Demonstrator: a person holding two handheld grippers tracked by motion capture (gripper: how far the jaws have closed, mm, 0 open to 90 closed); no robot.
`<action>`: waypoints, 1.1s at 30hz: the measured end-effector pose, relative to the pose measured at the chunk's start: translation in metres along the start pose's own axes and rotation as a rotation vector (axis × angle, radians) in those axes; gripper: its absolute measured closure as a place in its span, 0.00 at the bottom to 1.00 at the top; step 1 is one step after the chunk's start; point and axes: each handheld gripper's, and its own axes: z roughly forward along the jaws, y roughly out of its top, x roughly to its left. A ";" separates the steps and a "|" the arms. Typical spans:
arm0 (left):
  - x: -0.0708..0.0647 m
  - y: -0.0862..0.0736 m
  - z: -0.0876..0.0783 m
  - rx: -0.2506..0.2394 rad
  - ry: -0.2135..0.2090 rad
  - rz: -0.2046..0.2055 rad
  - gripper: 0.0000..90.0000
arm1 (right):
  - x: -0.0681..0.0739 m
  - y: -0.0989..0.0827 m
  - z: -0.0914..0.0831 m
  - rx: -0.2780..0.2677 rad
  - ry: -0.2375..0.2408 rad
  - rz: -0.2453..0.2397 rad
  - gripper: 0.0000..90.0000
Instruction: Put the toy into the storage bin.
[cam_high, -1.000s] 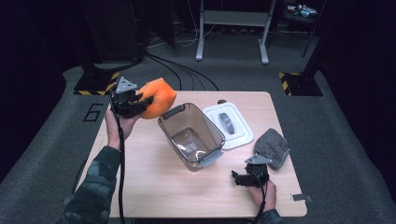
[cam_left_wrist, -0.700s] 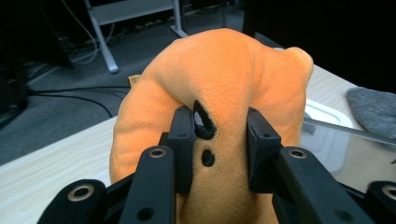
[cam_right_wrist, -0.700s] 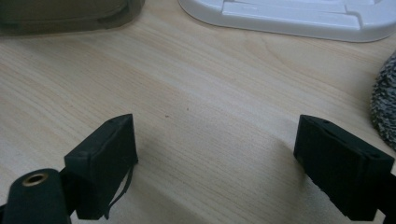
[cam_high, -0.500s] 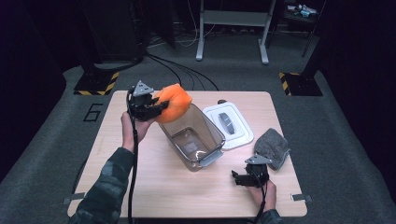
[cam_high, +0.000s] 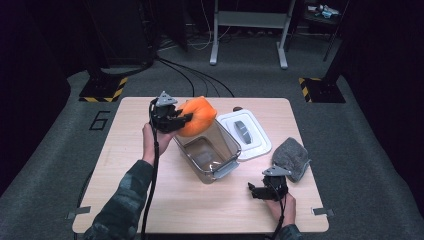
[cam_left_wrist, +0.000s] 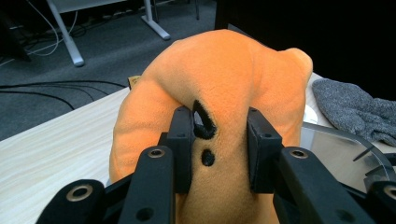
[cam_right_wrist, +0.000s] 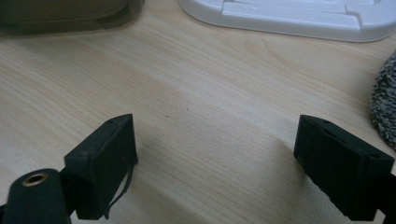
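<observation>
An orange plush toy with black markings hangs above the far left corner of a clear plastic bin. My left gripper is shut on it; in the left gripper view the pads squeeze the orange plush toy from both sides. The bin holds nothing that I can make out. My right gripper rests low on the table near its front right, jaws wide apart over bare wood with nothing between them.
A white lid lies flat just right of the bin. A grey cloth sits at the table's right edge, its edge seen in the right gripper view. Cables and a metal stand cross the floor behind the table.
My left gripper has carried the orange plush toy to the right and slightly down, from over the table's left part to above the bin's corner. The right gripper has stayed put.
</observation>
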 end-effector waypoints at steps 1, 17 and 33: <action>-0.001 -0.001 0.002 0.003 -0.007 -0.001 0.76 | 0.000 0.000 0.000 0.000 0.000 -0.001 0.14; -0.008 -0.028 0.033 0.091 -0.023 -0.022 0.75 | 0.000 0.000 -0.001 0.007 0.005 -0.010 0.14; -0.004 -0.036 0.039 0.131 -0.017 -0.018 0.73 | -0.001 0.000 -0.001 0.004 0.005 -0.017 0.14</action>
